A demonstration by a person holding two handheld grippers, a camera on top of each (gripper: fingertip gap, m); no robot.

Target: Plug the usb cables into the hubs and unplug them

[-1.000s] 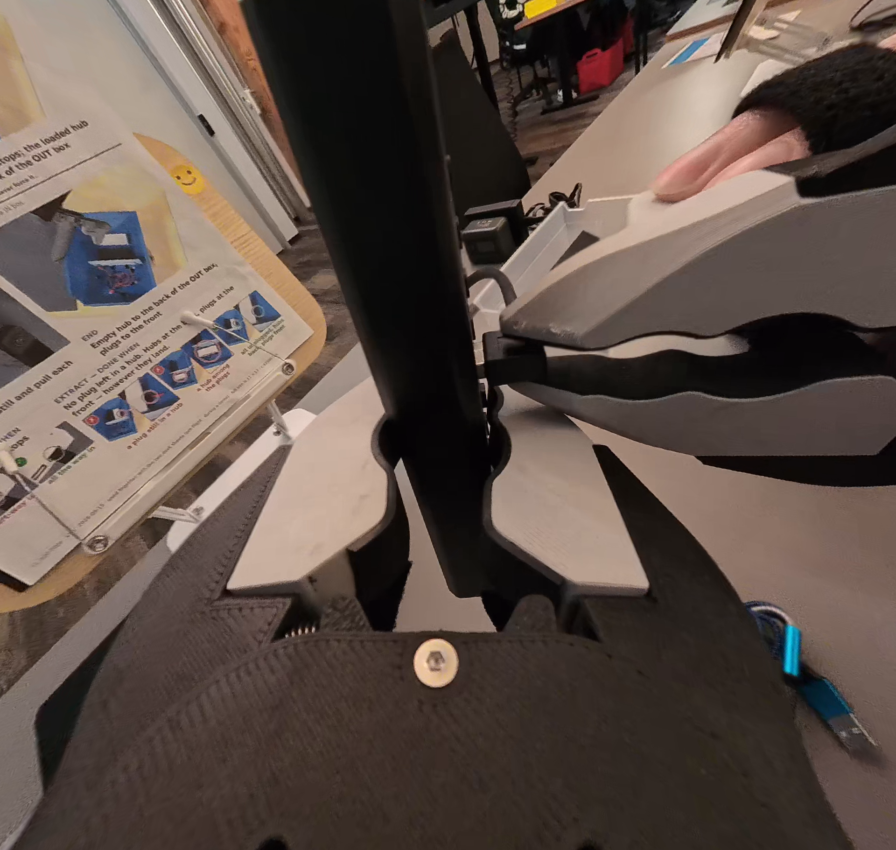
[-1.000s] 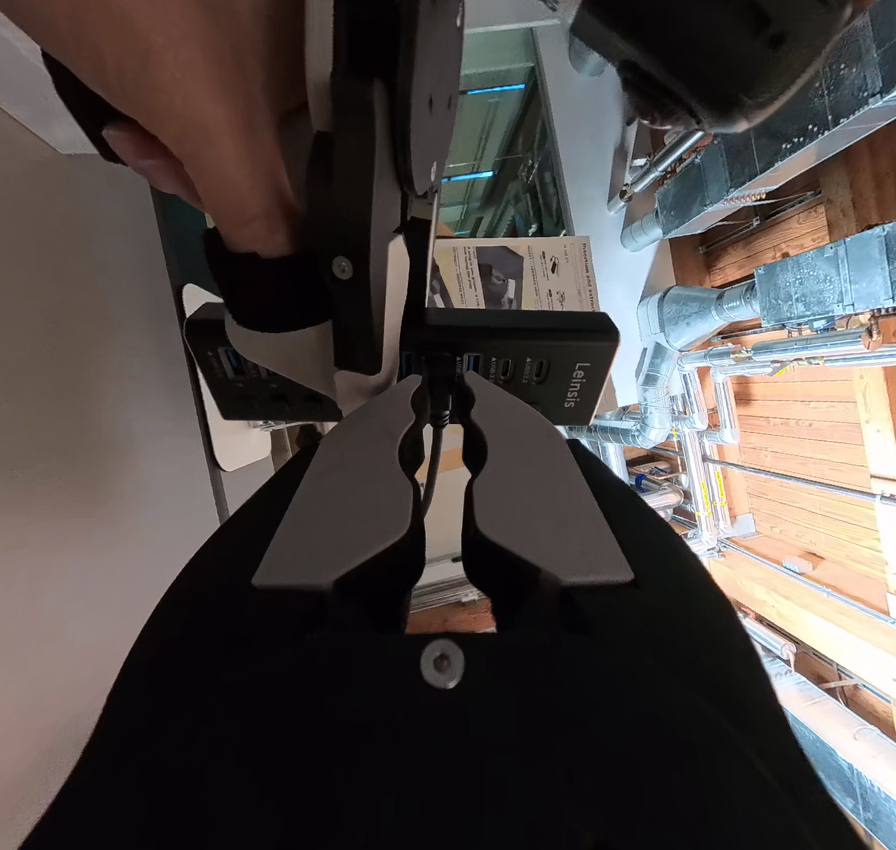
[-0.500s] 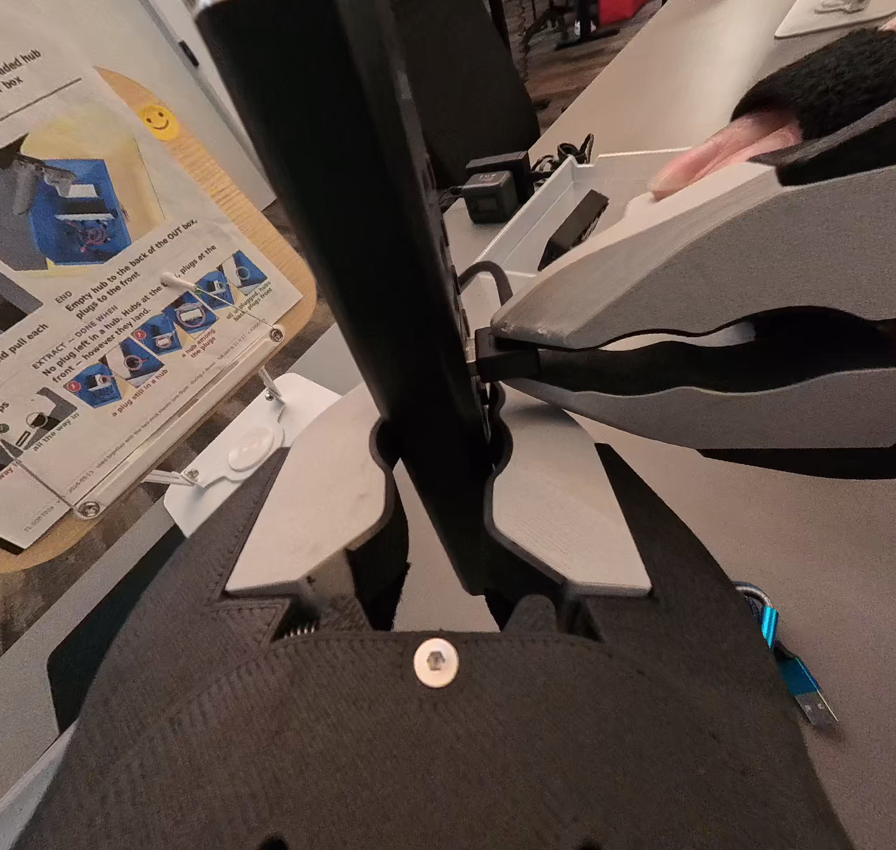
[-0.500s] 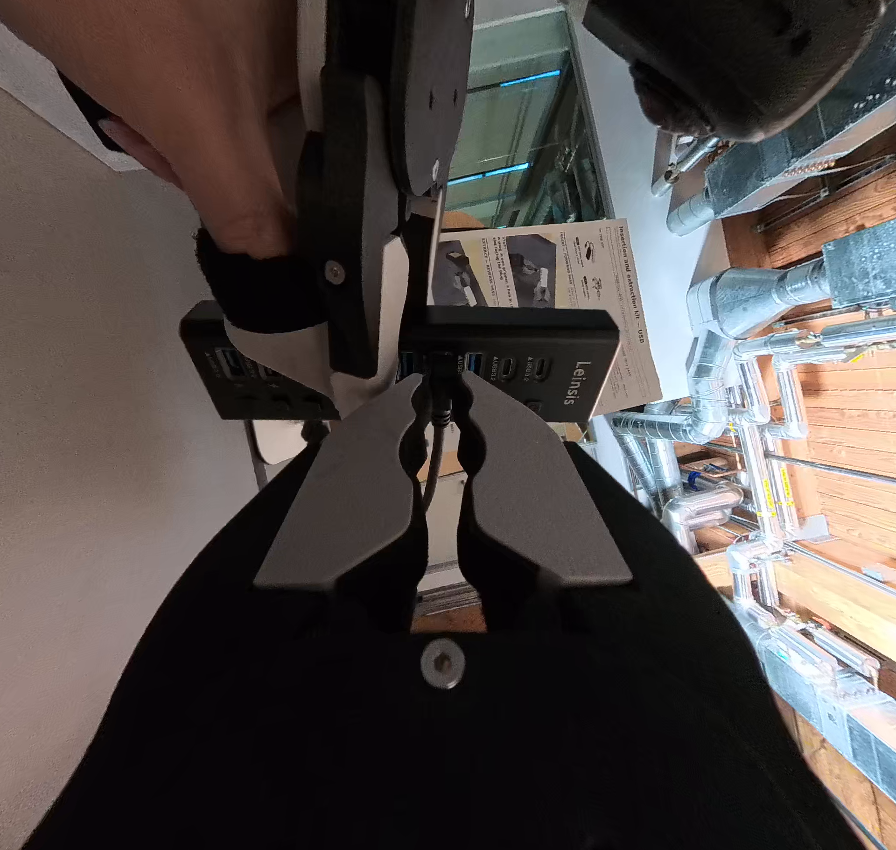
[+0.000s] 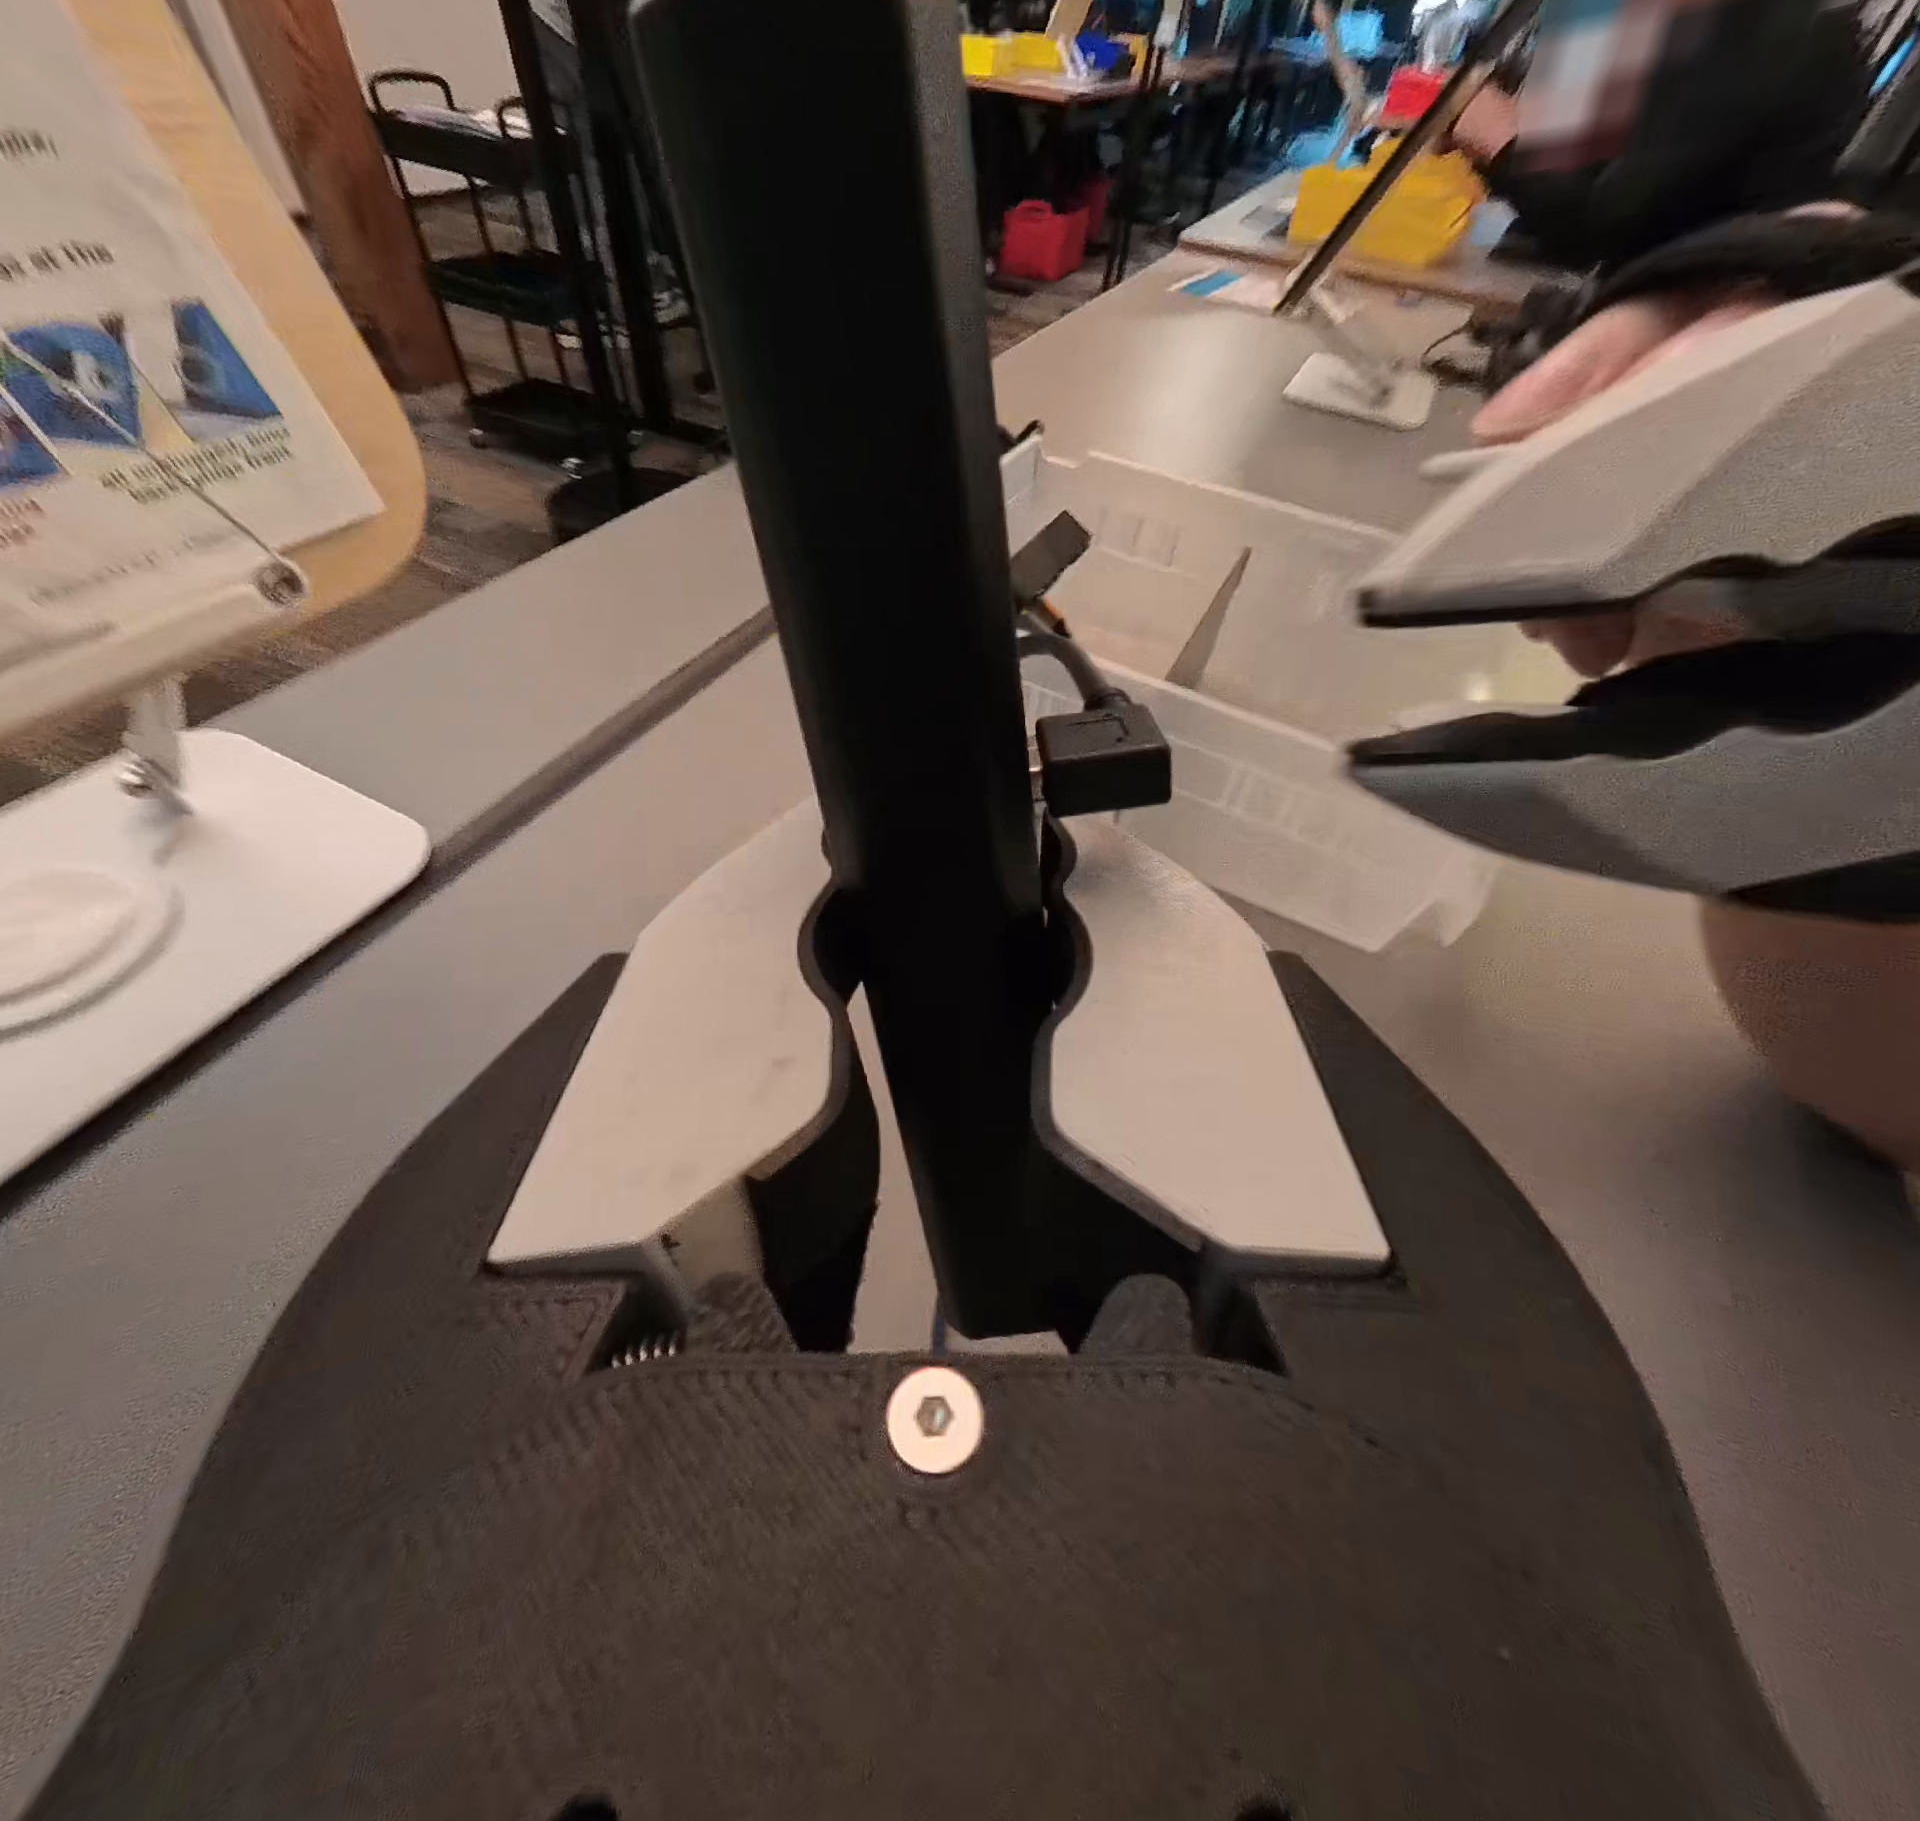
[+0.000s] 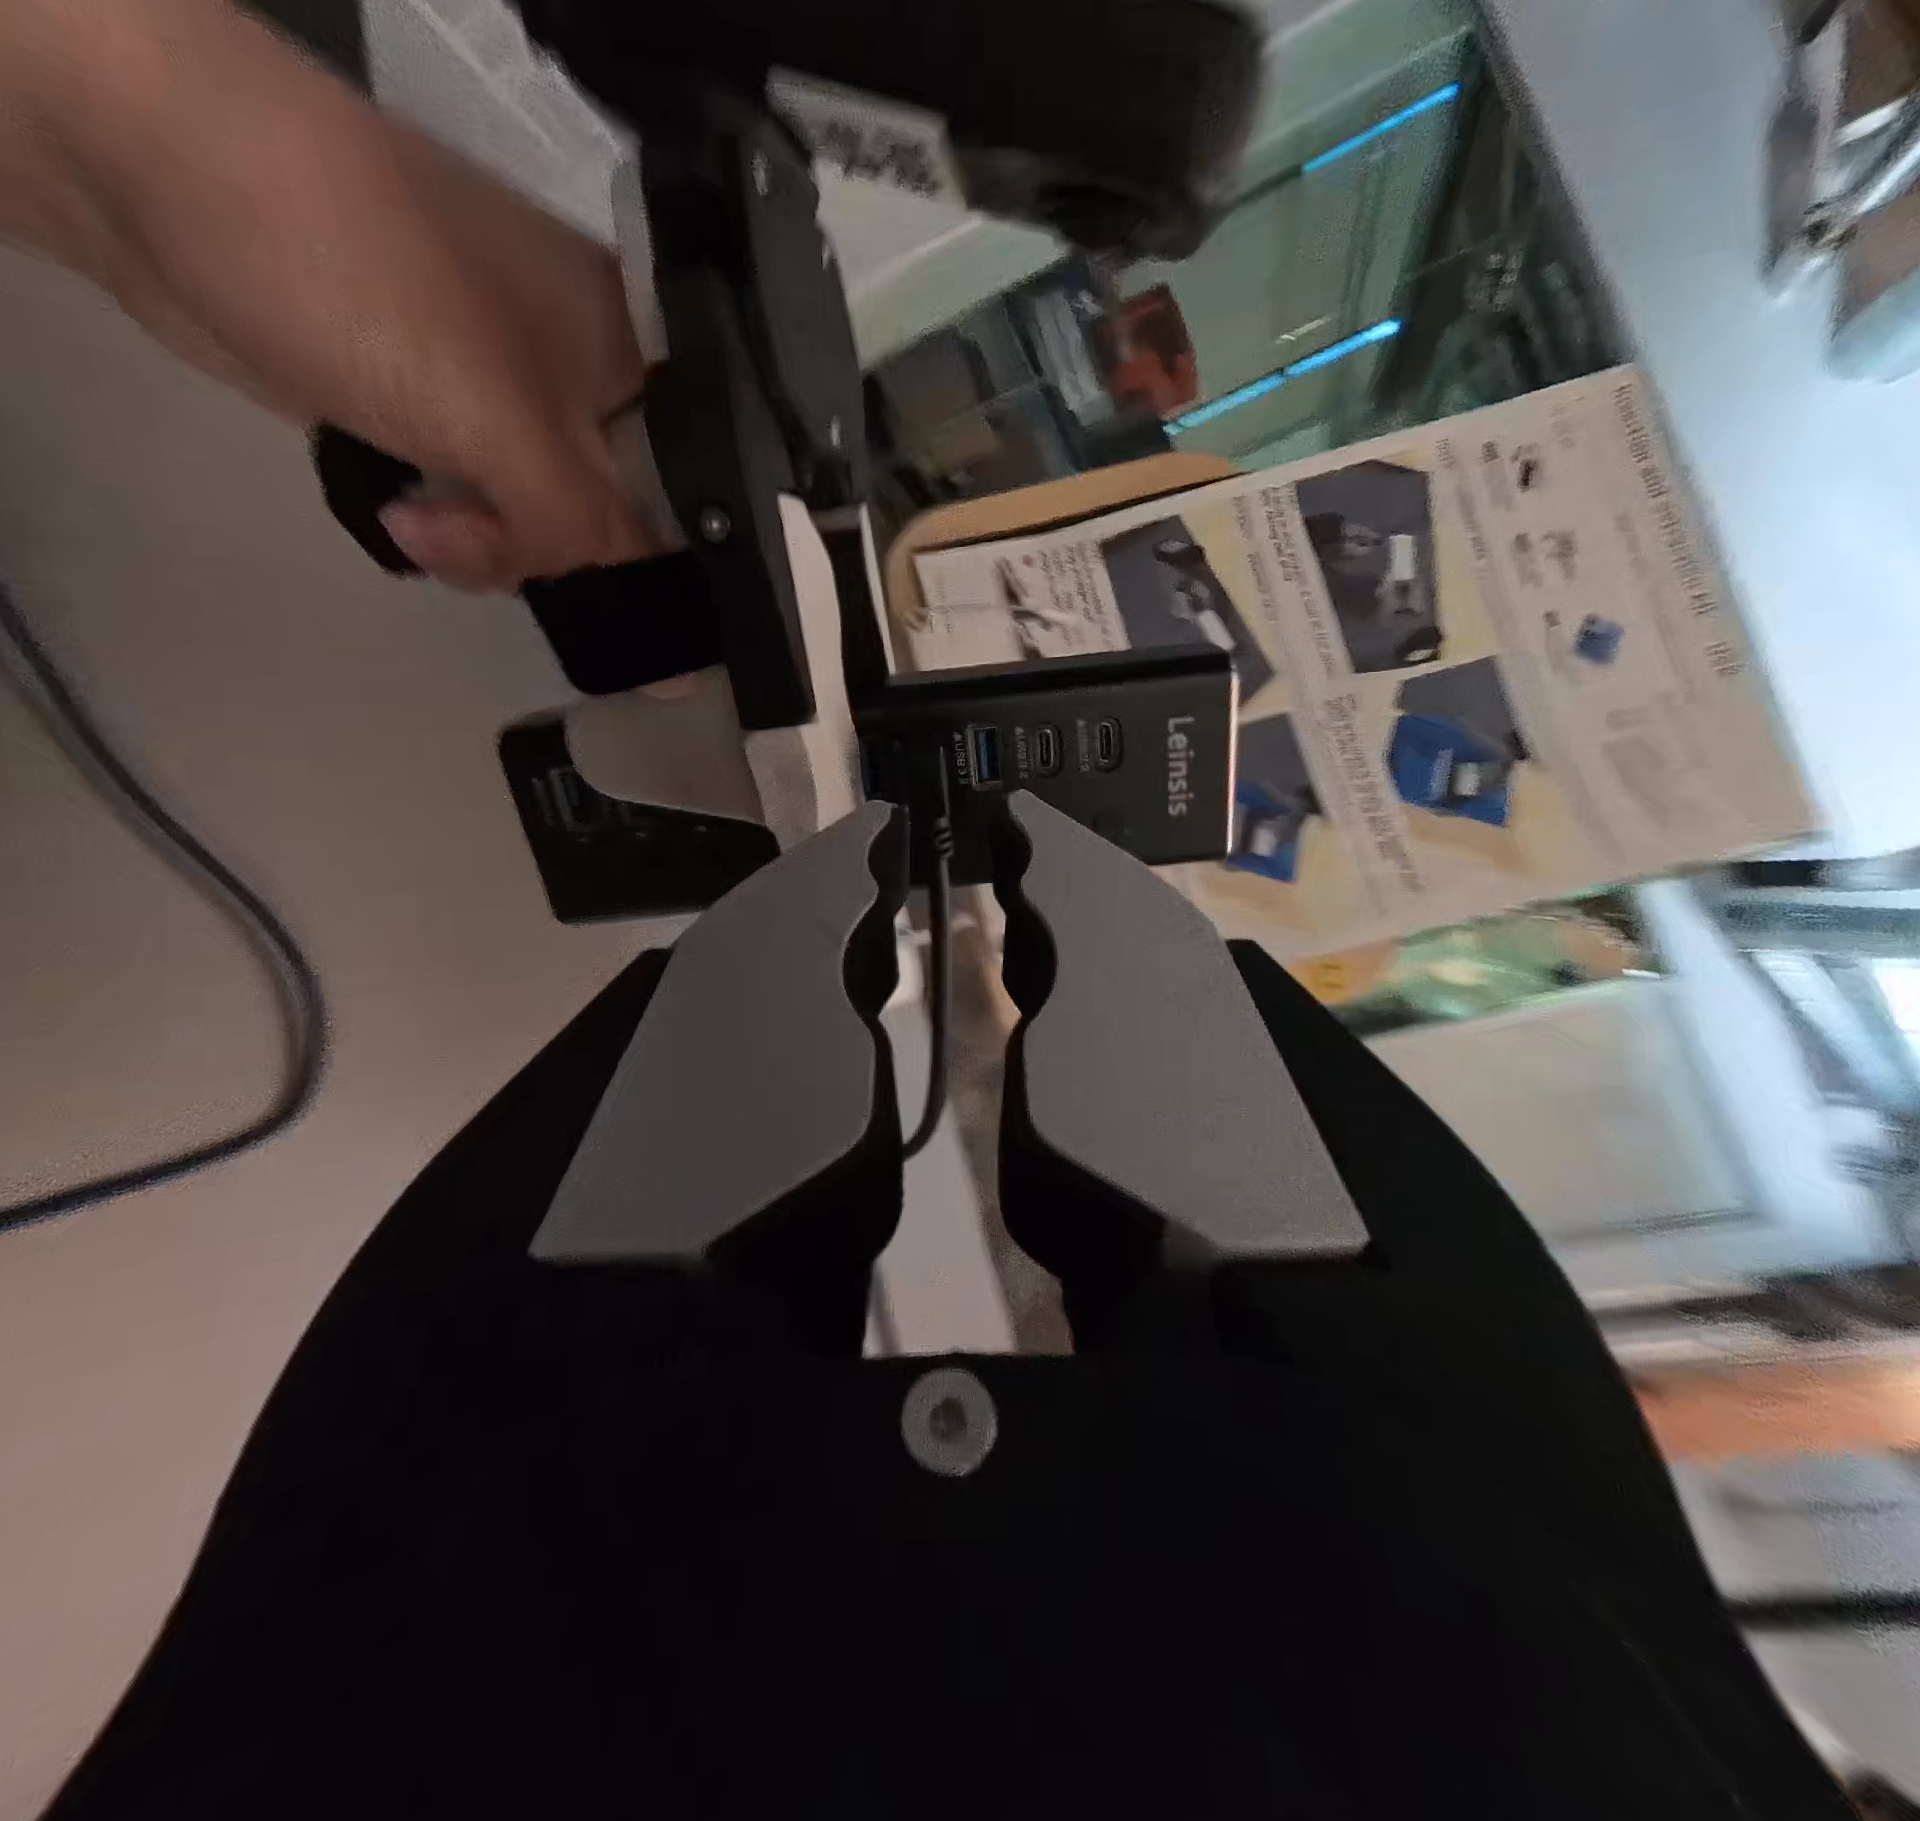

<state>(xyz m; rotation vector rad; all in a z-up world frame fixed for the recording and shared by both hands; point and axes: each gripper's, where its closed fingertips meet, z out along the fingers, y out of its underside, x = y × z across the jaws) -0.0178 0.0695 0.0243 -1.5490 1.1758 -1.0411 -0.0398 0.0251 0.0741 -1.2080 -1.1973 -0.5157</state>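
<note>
While our left gripper (image 5: 940, 924) clamps the black hub (image 5: 831, 441) and our right gripper (image 6: 945, 821) hangs spread off the angled plug (image 5: 1103, 761), tilting could loosen that plug.

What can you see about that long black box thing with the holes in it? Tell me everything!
The black hub is a long, smooth slab, plastic by the look, standing almost upright. The left gripper pinches it near its lower end, holding it above the grey table. One face carries a row of ports, one with a blue inside. A black angled plug sits in its side, cable trailing. The right gripper is open, close by, not touching.
</note>
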